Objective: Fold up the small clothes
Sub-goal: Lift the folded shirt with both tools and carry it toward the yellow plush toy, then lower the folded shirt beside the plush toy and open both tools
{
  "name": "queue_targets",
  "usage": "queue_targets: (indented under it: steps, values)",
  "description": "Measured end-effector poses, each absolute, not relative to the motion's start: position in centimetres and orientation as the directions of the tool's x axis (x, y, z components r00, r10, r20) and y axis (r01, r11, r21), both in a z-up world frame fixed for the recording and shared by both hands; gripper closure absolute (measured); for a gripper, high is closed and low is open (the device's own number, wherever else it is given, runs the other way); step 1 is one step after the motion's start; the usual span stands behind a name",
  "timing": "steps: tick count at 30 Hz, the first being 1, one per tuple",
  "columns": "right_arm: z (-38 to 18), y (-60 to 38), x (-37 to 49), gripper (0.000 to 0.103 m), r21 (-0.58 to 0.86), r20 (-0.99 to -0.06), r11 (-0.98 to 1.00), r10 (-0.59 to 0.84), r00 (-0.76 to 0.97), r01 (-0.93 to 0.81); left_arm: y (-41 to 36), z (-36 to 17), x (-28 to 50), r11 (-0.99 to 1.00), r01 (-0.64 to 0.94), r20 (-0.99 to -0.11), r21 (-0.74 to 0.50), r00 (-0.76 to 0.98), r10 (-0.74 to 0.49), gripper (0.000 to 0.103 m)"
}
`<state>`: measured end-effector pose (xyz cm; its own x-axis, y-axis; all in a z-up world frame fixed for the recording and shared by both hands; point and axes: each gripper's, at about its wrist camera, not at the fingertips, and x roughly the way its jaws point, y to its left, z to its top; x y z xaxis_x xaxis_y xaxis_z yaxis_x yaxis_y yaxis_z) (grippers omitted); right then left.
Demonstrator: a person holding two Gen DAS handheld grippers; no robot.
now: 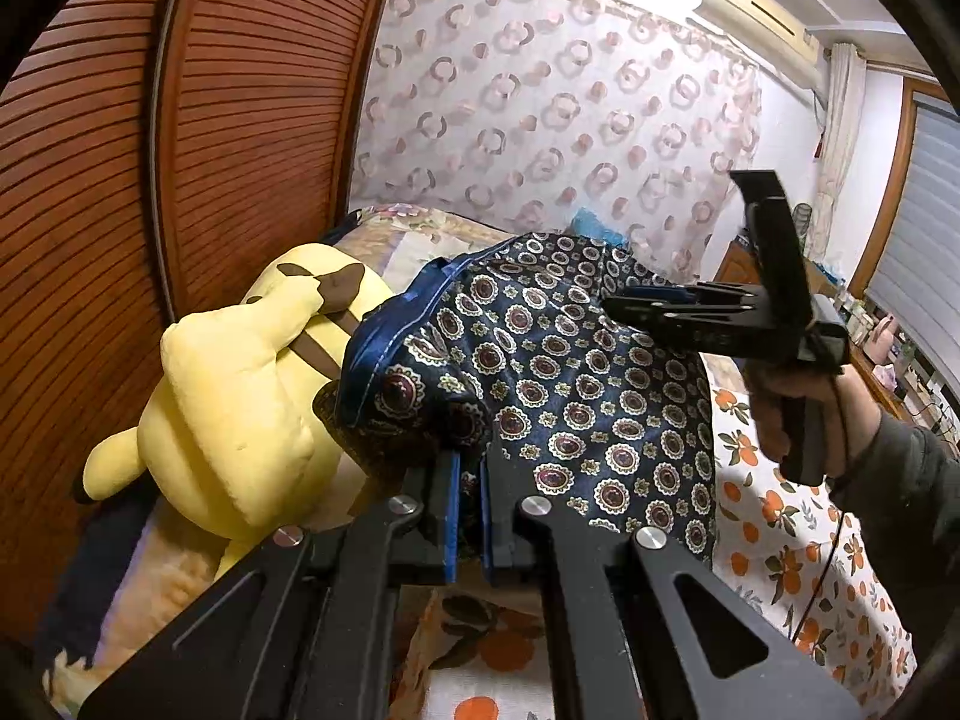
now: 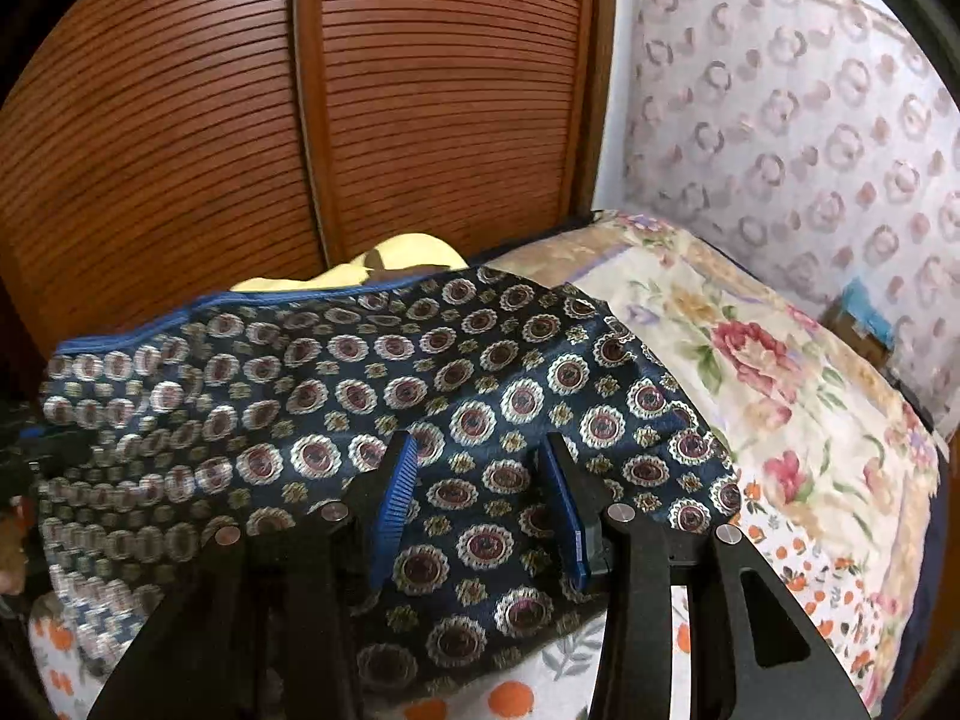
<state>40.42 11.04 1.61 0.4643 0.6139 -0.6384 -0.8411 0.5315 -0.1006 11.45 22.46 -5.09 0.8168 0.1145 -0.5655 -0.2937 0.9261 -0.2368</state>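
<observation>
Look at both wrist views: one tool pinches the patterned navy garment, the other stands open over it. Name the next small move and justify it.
Probably close the right tool on the garment. Its blue pads stand apart with cloth between them, gripping nothing, while the left tool is shut on a bunched edge and holds it up above the orange-print sheet. A second grip would let the cloth be spread for folding.

Yellow plush toy [image 1: 240, 384] beside slatted wardrobe [image 1: 180, 120]
</observation>
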Motion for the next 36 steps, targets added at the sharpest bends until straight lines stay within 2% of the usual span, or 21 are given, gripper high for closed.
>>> queue_targets:
  steps: [8,12,14,17,18,20,24,26,29,32,34,36]
  values:
    - [1.3,12.2,40.1,0.059,-0.084,-0.599,0.573,0.625,0.501,-0.815,22.2,-4.8,11.0,0.925,-0.301,-0.59,-0.232,0.799,0.112,0.097]
    - [1.3,11.1,37.5,0.059,-0.072,-0.577,0.568,0.646,0.499,-0.82,21.4,-4.1,10.0,0.934,-0.311,-0.592,-0.178,0.792,0.151,0.093]
    - [1.8,10.4,36.2,0.059,-0.058,-0.561,0.569,0.661,0.498,-0.82,20.9,-3.7,9.2,0.938,-0.311,-0.583,-0.156,0.795,0.167,0.082]
    - [1.9,8.6,34.2,0.059,-0.045,-0.535,0.572,0.679,0.503,-0.819,20.1,-3.1,8.0,0.942,-0.306,-0.563,-0.137,0.806,0.18,0.055]
    - [2.0,8.1,33.4,0.059,-0.045,-0.528,0.574,0.681,0.507,-0.818,20.0,-3.0,7.7,0.944,-0.301,-0.558,-0.136,0.81,0.178,0.05]
    - [2.0,7.3,32.0,0.059,-0.052,-0.52,0.577,0.681,0.516,-0.815,19.5,-2.4,6.9,0.948,-0.287,-0.542,-0.137,0.823,0.171,0.02]
    - [2.2,5.0,29.5,0.059,-0.051,-0.504,0.592,0.68,0.533,-0.804,18.5,-1.4,5.9,0.953,-0.279,-0.526,-0.117,0.831,0.179,0.012]
    - [2.1,3.8,28.2,0.054,-0.043,-0.495,0.602,0.68,0.541,-0.797,17.8,-1.0,5.5,0.957,-0.272,-0.521,-0.1,0.834,0.182,0.0]
    - [2.5,1.5,26.0,0.038,-0.033,-0.476,0.617,0.682,0.555,-0.786,16.7,-0.4,5.0,0.962,-0.26,-0.503,-0.085,0.845,0.184,0.0]
    - [2.7,-0.7,23.7,0.026,-0.021,-0.472,0.641,0.67,0.573,-0.767,15.4,0.1,4.9,0.968,-0.238,-0.498,-0.075,0.85,0.17,0.0]
    - [2.7,-2.3,22.3,0.02,-0.017,-0.464,0.664,0.657,0.595,-0.747,14.4,0.2,4.9,0.974,-0.212,-0.492,-0.077,0.858,0.148,0.0]
    - [2.8,-4.1,21.0,0.019,-0.014,-0.454,0.695,0.636,0.624,-0.718,13.3,0.3,5.1,0.979,-0.187,-0.488,-0.08,0.864,0.125,0.0]
